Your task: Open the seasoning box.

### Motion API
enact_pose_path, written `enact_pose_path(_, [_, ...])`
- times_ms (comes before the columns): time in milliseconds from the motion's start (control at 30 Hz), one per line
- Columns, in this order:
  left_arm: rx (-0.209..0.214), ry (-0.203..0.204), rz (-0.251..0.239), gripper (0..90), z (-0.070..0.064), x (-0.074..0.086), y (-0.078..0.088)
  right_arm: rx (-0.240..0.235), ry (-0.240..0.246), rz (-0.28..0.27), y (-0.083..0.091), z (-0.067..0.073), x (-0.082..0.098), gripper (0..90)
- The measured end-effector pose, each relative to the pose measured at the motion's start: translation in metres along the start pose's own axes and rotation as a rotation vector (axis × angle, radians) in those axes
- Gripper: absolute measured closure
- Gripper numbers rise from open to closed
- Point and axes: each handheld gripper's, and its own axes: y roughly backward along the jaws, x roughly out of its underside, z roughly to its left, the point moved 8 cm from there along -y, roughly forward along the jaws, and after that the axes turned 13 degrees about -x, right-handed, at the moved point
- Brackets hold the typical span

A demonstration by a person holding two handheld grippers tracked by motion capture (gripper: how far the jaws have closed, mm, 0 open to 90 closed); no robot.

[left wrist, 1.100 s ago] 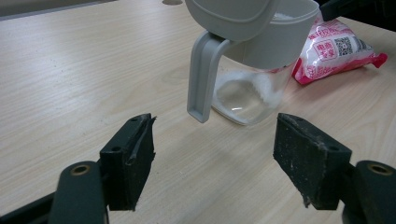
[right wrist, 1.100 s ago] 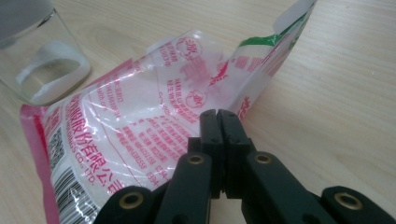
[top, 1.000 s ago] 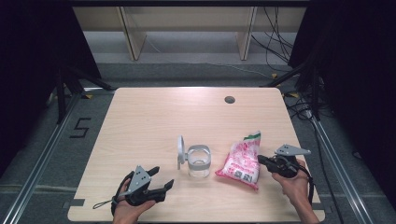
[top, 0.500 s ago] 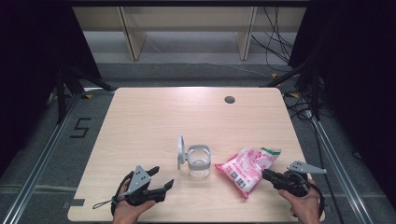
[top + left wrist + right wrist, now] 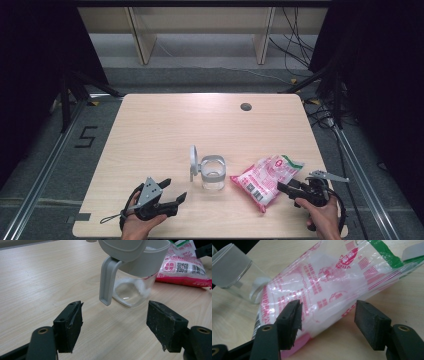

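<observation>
A clear jar (image 5: 212, 174) with a little white powder stands near the table's front, its grey flip lid (image 5: 193, 162) hinged open to the left. A pink and white bag (image 5: 264, 178) lies flat to the right of the jar. My right gripper (image 5: 286, 188) sits at the bag's near right end; its jaws have just been opening. In the right gripper view they (image 5: 329, 313) stand apart with the bag (image 5: 332, 282) between them and not pinched. My left gripper (image 5: 174, 190) rests open on the table left of the jar, facing the jar (image 5: 136, 277) with nothing in its jaws (image 5: 113, 315).
The wooden table (image 5: 165, 130) has a round cable hole (image 5: 245, 106) at its far right. Shelving legs and cables stand on the floor beyond the far edge. Metal rails run along both sides of the table.
The bag, held tilted up at its end a second ago, now lies flat on the table. My right gripper has moved toward the near right corner and let go. The left gripper stayed still.
</observation>
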Motion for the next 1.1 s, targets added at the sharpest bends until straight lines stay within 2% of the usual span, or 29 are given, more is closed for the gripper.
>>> enact_pose_path(33, [0.001,0.000,0.002,28.6,-0.001,0.000,0.000,0.037,0.022,0.015,-0.001,-0.006,-0.002,37.9])
enact_pose_path(67, [-0.001,-0.002,0.002,28.6,-0.001,0.000,0.000,0.032,-0.012,0.005,-0.005,-0.005,-0.003,37.7])
enact_pose_path(167, [0.006,-0.001,-0.006,28.6,-0.001,-0.001,0.000,0.063,0.019,0.011,-0.012,-0.012,-0.006,37.1])
enact_pose_path(200, [0.001,0.002,-0.003,28.5,-0.001,-0.001,0.000,0.067,0.010,0.015,-0.013,-0.013,-0.006,36.8])
enact_pose_path(233, [-0.002,0.001,0.000,28.6,0.000,0.000,0.000,0.091,-0.029,0.031,-0.014,-0.012,-0.004,36.7])
enact_pose_path(267, [-0.004,0.004,0.000,28.6,0.001,0.000,0.000,0.078,-0.023,0.021,-0.018,-0.012,-0.006,36.9])
enact_pose_path(300, [-0.007,0.001,0.002,28.6,0.002,0.001,0.000,0.099,0.021,0.031,-0.017,-0.016,-0.007,37.5])
enact_pose_path(333, [-0.003,0.011,-0.003,28.6,0.001,0.001,0.000,0.089,-0.024,0.020,-0.021,-0.012,-0.007,38.2])
enact_pose_path(367, [-0.011,0.000,0.007,28.6,0.002,0.001,0.000,0.078,0.027,0.029,-0.021,-0.015,-0.009,39.0])
enact_pose_path(400, [-0.011,0.000,0.008,28.5,0.002,0.001,0.000,0.083,0.033,0.029,-0.024,-0.016,-0.010,39.9])
enact_pose_path(433, [-0.008,0.007,0.002,28.6,0.000,0.001,0.000,0.082,0.028,0.027,-0.025,-0.015,-0.010,40.8])
enact_pose_path(467, [-0.004,-0.009,0.005,28.6,0.001,0.001,0.000,0.098,0.031,0.037,-0.027,-0.017,-0.010,42.2])
enact_pose_path(500, [-0.003,0.001,0.004,28.5,0.000,0.001,0.000,0.091,-0.003,0.034,-0.028,-0.014,-0.009,43.2])
enact_pose_path(533, [0.002,0.005,0.001,28.5,0.000,0.001,-0.001,0.103,0.033,0.040,-0.028,-0.019,-0.010,44.7])
enact_pose_path(567, [-0.002,-0.001,0.006,28.6,0.000,0.002,-0.001,0.095,-0.017,0.041,-0.029,-0.015,-0.009,45.9])
enact_pose_path(600, [-0.004,-0.005,0.010,28.6,0.001,0.002,-0.001,0.101,0.034,0.030,-0.030,-0.020,-0.011,47.7])
enact_pose_path(633, [-0.003,-0.007,0.008,28.6,0.001,0.002,-0.001,0.096,0.001,0.019,-0.032,-0.017,-0.011,50.3])
enact_pose_path(667, [0.001,-0.022,0.005,28.6,0.001,0.001,-0.001,0.078,-0.007,0.013,-0.034,-0.015,-0.012,54.4])
enact_pose_path(700, [0.003,-0.030,0.001,28.5,0.002,0.001,-0.001,0.062,0.043,0.010,-0.034,-0.017,-0.014,63.2])
enact_pose_path(733, [0.000,-0.020,-0.001,28.6,0.002,0.001,-0.001,0.057,0.049,0.011,-0.035,-0.017,-0.014,64.6])
enact_pose_path(867, [-0.007,0.013,0.007,28.5,0.003,0.002,-0.001,0.061,0.073,0.006,-0.036,-0.019,-0.016,79.6])
enact_pose_path(900, [-0.004,0.018,0.004,28.5,0.002,0.002,-0.002,0.063,0.081,0.012,-0.036,-0.020,-0.017,81.4])
enact_pose_path(933, [-0.004,0.005,0.008,28.6,0.003,0.002,-0.002,0.063,0.094,0.025,-0.035,-0.020,-0.016,83.6])
enact_pose_path(967, [-0.003,0.005,0.008,28.5,0.002,0.002,-0.002,0.044,0.094,0.000,-0.036,-0.017,-0.018,84.8])
enact_pose_path(1000, [-0.006,0.007,0.005,28.5,0.002,0.002,-0.002,0.054,0.070,-0.008,-0.037,-0.015,-0.017,85.8])
enact_pose_path(1033, [-0.008,-0.001,0.016,28.5,0.003,0.003,-0.001,0.058,0.092,-0.008,-0.037,-0.016,-0.017,86.8])
enact_pose_path(1067, [-0.003,-0.022,0.007,28.5,0.003,0.002,-0.002,0.054,0.119,-0.011,-0.037,-0.017,-0.019,87.8])
enact_pose_path(1100, [0.003,-0.017,0.003,28.6,0.003,0.002,-0.002,0.051,0.089,-0.010,-0.036,-0.012,-0.018,88.7])
